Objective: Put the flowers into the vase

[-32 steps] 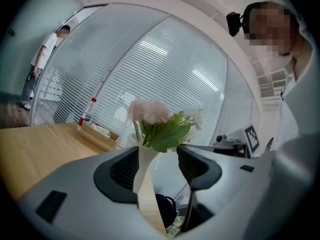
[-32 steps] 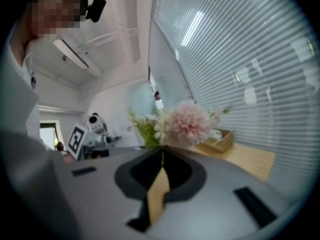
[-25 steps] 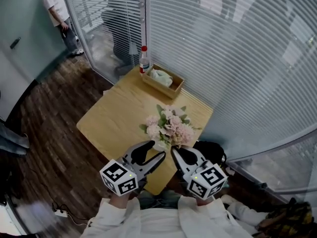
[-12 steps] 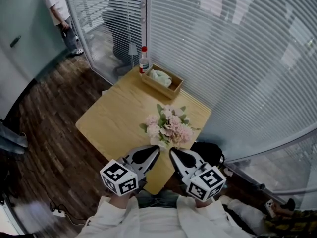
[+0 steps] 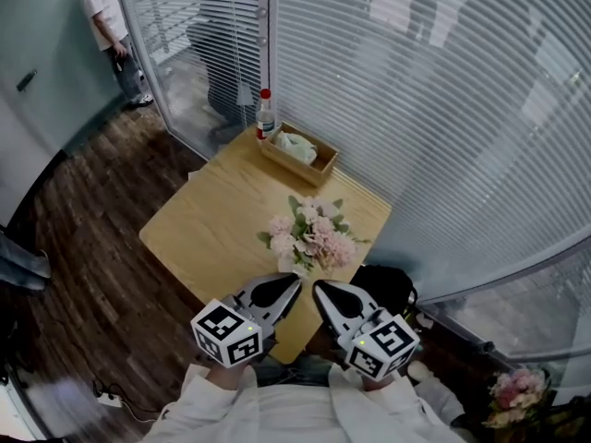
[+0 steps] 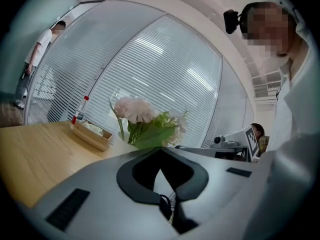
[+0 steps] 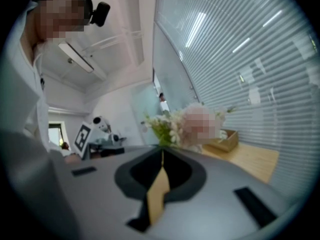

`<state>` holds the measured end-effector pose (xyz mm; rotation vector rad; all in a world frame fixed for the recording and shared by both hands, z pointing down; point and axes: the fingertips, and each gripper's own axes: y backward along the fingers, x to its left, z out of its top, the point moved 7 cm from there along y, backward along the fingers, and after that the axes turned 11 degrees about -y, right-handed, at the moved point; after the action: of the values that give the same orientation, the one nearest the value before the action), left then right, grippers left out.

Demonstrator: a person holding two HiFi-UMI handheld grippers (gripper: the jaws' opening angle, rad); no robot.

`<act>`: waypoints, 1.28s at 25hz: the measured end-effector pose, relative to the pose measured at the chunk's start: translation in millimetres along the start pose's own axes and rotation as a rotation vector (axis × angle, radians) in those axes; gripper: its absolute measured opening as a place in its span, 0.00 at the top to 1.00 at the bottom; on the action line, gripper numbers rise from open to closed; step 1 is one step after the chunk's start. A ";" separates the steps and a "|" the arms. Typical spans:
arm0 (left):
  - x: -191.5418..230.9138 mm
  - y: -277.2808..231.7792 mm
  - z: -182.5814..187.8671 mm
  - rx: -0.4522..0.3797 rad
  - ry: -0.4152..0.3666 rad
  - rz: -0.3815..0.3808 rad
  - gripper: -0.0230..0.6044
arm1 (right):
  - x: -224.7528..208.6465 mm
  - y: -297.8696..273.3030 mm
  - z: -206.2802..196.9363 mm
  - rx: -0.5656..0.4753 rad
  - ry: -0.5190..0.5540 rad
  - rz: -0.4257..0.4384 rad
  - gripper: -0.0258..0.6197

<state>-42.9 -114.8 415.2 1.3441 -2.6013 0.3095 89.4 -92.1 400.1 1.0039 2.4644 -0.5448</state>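
I hold the left gripper (image 5: pixel 295 282) and right gripper (image 5: pixel 319 291), jaws together and empty, at the table (image 5: pixel 203 229) near edge. The flowers (image 5: pixel 312 235) stand just ahead, with bare wood to the left and blinds (image 5: pixel 416 109) beyond.

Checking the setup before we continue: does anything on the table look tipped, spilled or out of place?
Nothing stands out. The flowers stand upright on the table, the bottle is upright beside the box, and no spill shows.
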 end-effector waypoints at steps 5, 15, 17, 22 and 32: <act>-5.1 -1.2 1.3 0.018 -0.050 -0.011 0.95 | 2.5 -2.3 -1.3 0.010 0.016 -0.006 0.94; -3.6 0.7 4.8 0.006 -0.015 -0.018 0.95 | 5.0 -5.7 -0.9 0.013 0.018 -0.002 0.94; -4.2 0.1 4.6 0.009 -0.022 -0.020 0.95 | 4.5 -5.9 -1.1 0.011 0.019 -0.001 0.94; -5.6 -0.2 2.8 0.012 -0.019 -0.018 0.95 | 4.3 -5.9 -1.0 0.017 0.036 -0.002 0.94; -3.1 1.3 5.9 0.002 -0.018 -0.011 0.95 | 4.9 -4.0 0.4 0.014 0.042 -0.009 0.94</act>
<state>-42.7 -113.3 408.6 1.3669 -2.6080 0.2996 83.4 -92.3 398.0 1.0204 2.5066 -0.5497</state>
